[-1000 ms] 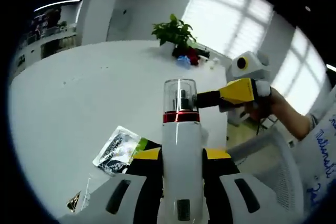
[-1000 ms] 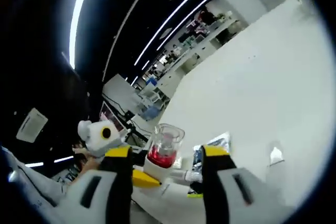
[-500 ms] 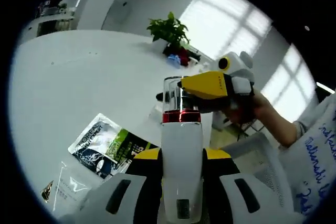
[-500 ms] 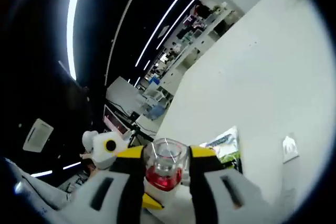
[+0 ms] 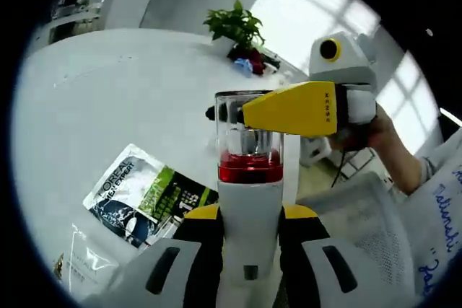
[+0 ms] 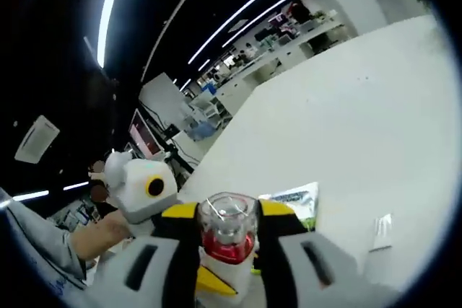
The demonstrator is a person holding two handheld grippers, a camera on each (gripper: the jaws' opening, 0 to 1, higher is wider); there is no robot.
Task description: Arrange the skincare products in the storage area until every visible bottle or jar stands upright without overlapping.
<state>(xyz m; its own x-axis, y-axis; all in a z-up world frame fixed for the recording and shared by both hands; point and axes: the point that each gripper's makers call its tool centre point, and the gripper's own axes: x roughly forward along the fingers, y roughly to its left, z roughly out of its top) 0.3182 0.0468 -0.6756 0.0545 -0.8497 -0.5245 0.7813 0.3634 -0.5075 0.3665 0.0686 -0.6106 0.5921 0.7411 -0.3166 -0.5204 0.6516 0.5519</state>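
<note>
**Pump bottle held at both ends above the tabletop**

The pump bottle [image 5: 250, 207], white-bodied with a red band and a clear cap, stands up out of the left tool [image 5: 250, 216], whose jaws are closed on its lower body. The right tool [image 6: 228, 216] is closed on the clear cap [image 6: 228, 214], its yellow jaws pressed to either side; in the left gripper view it comes in from the right and covers the cap's upper part.

From where I stand, the risk lies in two grips on one bottle. If the hands pull apart or twist against each other, the cap could pop off, or the smooth body could slide through the lower jaws and drop. It hangs near the tabletop's edge, so a fall might miss the surface altogether. Set down carelessly, it could land on the sachets [image 5: 144, 200] lying flat below and tip.

The tabletop [image 5: 108, 99] is plain white and broad. At its far side sits a potted plant [image 5: 237, 28] beside small red and blue items. Bright windows [image 5: 325, 19] stand behind, and the right gripper view looks into a dim office with strip lights [image 6: 238, 12].
</note>
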